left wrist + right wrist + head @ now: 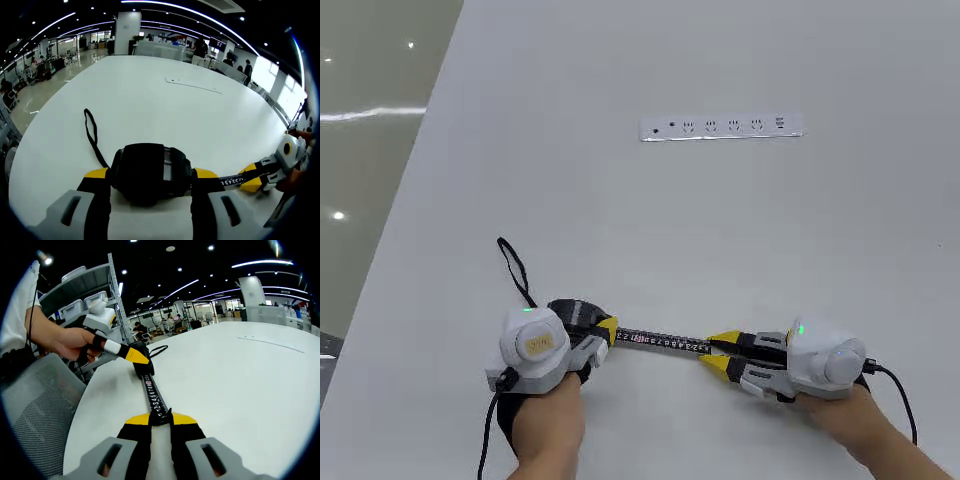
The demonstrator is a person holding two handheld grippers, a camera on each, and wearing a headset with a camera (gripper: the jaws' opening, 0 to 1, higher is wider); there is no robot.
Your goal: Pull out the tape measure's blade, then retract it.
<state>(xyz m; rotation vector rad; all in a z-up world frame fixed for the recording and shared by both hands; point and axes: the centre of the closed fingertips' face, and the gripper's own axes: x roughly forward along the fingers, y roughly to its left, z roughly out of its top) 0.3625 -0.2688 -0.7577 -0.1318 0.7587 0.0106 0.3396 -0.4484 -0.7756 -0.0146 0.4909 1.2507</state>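
Currently the left gripper (150,176) is clamping the black plastic tape measure case (572,316) near the front edge of the white table (620,200); the right gripper (161,419) is pinching its dark numbered blade (152,392), stretching straight rightward between them.

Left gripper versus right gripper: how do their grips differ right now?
The left gripper clamps the black tape measure case; the right gripper pinches the end of the thin blade. The left gripper's jaws stand wide around the case; the right gripper's jaws are nearly closed. Both are yellow-tipped and sit low over the white table.
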